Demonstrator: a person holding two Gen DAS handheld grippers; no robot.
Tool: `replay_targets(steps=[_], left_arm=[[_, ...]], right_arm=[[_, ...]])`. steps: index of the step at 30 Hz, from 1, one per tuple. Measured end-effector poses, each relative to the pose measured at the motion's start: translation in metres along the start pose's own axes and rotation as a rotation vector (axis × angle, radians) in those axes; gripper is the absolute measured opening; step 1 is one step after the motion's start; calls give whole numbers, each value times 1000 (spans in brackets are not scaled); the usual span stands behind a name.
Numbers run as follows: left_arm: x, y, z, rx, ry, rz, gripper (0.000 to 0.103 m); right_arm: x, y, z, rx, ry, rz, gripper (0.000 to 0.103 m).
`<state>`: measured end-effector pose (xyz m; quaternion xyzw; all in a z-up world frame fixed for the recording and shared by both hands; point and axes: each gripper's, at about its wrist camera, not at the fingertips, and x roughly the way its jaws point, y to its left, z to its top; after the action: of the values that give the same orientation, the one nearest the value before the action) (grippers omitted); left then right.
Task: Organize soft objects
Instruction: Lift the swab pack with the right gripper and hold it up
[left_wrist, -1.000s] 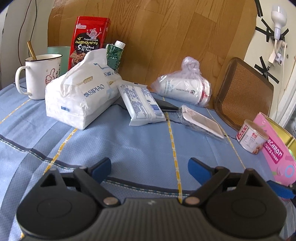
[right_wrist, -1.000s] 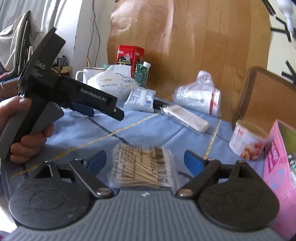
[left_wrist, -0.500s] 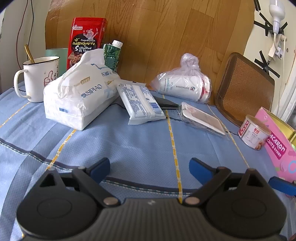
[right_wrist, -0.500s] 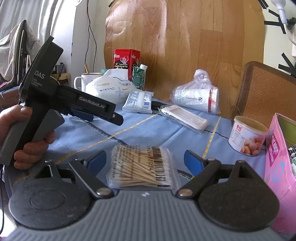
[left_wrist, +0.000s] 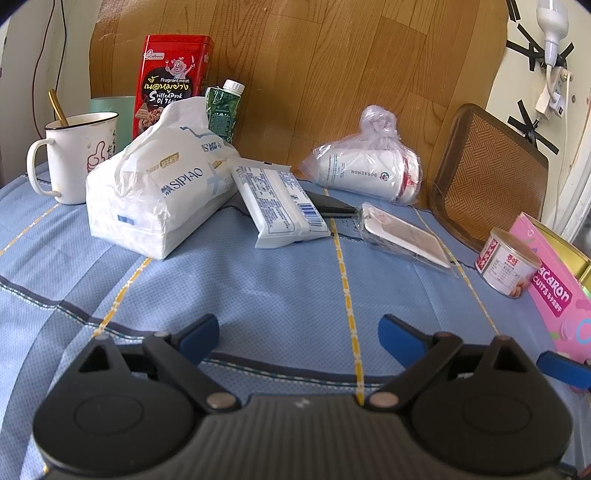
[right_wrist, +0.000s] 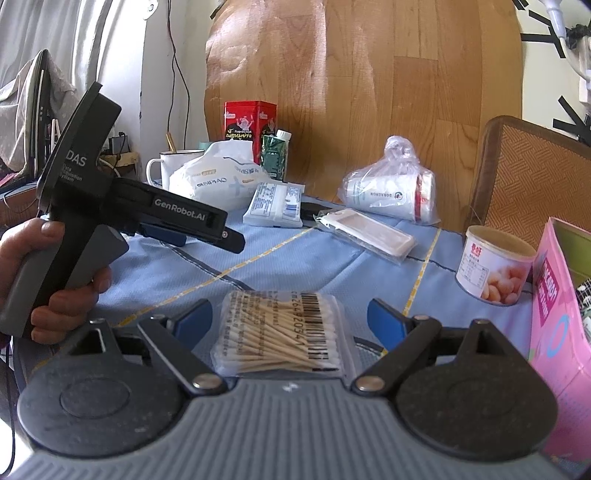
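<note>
my right gripper gapes wide around the cotton swab packet, untouched; my left gripper gapes wide over bare blue tablecloth.

"What do the tools look like?"

"The left tool is black, ribbed on top, with blue finger pads and silver pivot screws. Its side reads 'GenRobot.AI' and 'DAS', above a grey handle."

"And the right tool?"

"Grey ribbed body, black arms, same blue pads."
</note>
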<state>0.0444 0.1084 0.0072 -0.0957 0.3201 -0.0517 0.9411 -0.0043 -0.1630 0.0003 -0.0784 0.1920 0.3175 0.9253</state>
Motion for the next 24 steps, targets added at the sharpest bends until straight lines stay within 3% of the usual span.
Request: replay_targets(steps=[24], left_arm=[[0,0,0,-3,-1,-3,97]], right_arm=[[-1,-2,0,-2,-5,5,93]])
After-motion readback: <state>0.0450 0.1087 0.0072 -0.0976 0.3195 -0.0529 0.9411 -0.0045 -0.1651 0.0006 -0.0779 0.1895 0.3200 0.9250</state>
